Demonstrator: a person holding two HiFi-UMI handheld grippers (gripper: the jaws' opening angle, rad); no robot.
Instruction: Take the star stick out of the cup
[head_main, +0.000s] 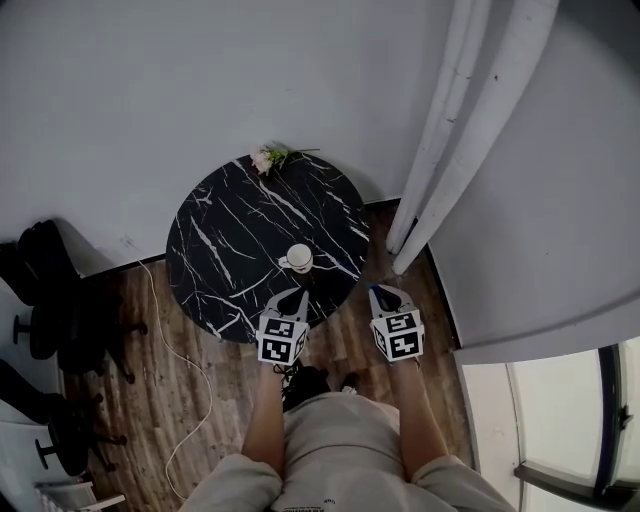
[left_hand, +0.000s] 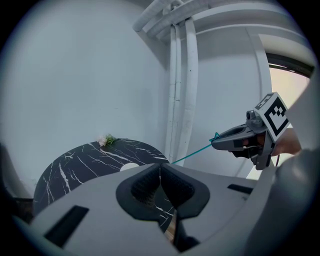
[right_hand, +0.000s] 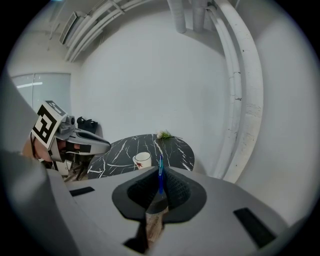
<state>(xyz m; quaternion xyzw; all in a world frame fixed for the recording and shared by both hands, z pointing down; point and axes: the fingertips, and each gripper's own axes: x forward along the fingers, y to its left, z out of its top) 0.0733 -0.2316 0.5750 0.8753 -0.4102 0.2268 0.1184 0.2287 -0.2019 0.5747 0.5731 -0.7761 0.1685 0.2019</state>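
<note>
A white cup (head_main: 299, 258) with a red mark stands near the front edge of the round black marble table (head_main: 230, 240). It also shows in the right gripper view as the cup (right_hand: 141, 160). My right gripper (right_hand: 160, 172) is shut on the thin teal-blue star stick (right_hand: 160, 176), which stands up between its jaws. In the left gripper view the stick (left_hand: 192, 152) slants down-left from the right gripper (left_hand: 220, 141). The stick is outside the cup. That gripper (head_main: 383, 294) hangs off the table's right front edge. My left gripper (left_hand: 160, 169) is shut on nothing, just in front of the cup (left_hand: 128, 167).
A small bunch of flowers (head_main: 268, 158) lies at the table's far edge. White curtain folds (head_main: 440, 150) hang at the right. Black chairs (head_main: 45, 290) stand at the left, and a white cable (head_main: 185, 350) runs over the wooden floor.
</note>
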